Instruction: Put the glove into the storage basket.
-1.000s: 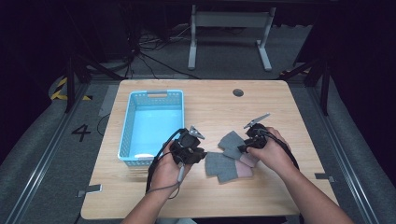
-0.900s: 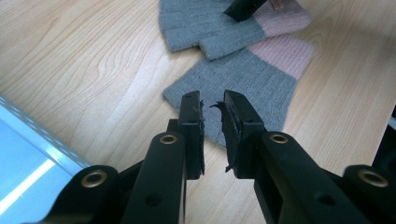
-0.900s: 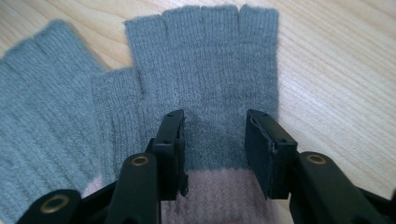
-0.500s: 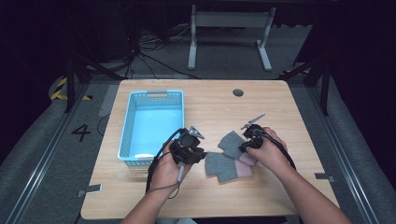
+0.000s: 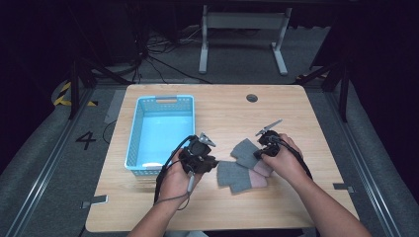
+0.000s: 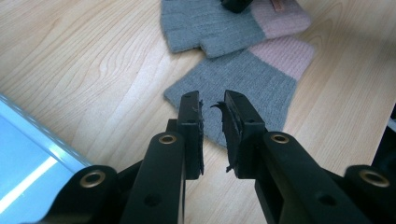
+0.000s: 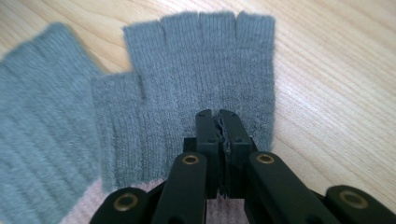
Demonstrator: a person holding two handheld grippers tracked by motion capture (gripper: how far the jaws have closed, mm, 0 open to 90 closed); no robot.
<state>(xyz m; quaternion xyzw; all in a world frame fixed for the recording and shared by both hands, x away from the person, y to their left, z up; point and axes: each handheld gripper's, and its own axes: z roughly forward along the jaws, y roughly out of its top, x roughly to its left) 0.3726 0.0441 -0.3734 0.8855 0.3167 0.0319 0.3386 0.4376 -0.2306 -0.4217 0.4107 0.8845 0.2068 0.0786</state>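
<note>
Little has shifted since a second ago: the right gripper (image 7: 219, 116) stays pressed shut over the far one of two grey fingerless gloves (image 5: 247, 150), while the left gripper (image 6: 212, 105), jaws narrowly parted, hovers above the near glove (image 5: 236, 176), right of one blue basket (image 5: 136, 143).

**Both hands low, grippers pointed inward**

Left gripper (image 6: 212, 105) has its fingers (image 6: 191, 126) parted a little, nothing between them. Right gripper (image 7: 218, 116) fingers are pressed together. Both forearms come up from the bottom edge, hands close together.
</note>
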